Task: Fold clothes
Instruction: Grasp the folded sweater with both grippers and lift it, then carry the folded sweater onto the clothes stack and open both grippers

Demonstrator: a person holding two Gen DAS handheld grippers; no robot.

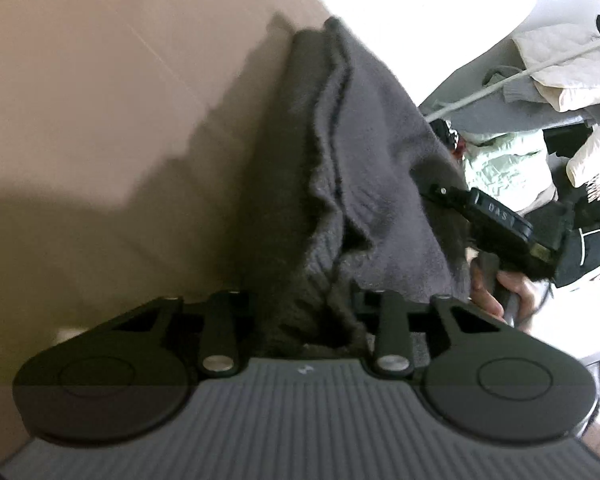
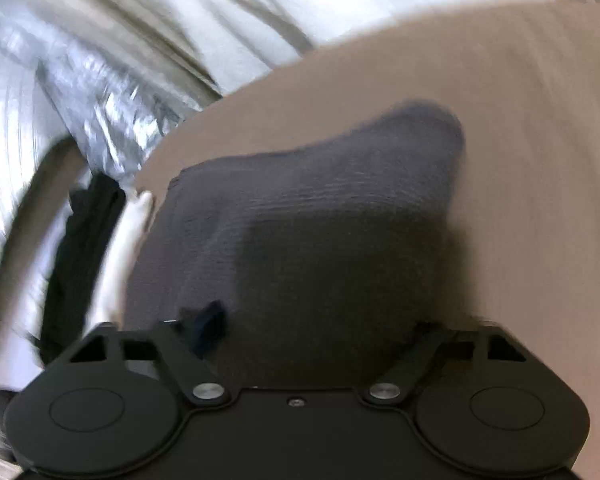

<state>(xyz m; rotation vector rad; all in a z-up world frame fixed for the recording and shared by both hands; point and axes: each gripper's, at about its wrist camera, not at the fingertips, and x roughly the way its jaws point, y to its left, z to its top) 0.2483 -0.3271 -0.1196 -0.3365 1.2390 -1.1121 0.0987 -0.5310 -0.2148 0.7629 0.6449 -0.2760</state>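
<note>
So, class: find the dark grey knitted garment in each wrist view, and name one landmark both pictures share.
Left wrist: the dark grey knitted garment runs from top centre down into the left gripper.
Right wrist: it fills the centre, reaching the right gripper.
Shared landmark: the tan cardboard surface under it.

1. A flat tan surface (image 1: pixel 112 92), possibly cardboard or a tabletop, fills the upper left and left of the left wrist view.
2. In the right wrist view the same tan surface (image 2: pixel 540 160) fills the right and upper right, blurred.
3. A dark grey knitted garment (image 1: pixel 356 152) lies on it, folded in layers, running from centre top to bottom centre.
4. In the right wrist view the garment (image 2: pixel 320 208) sits mid-frame.
</note>
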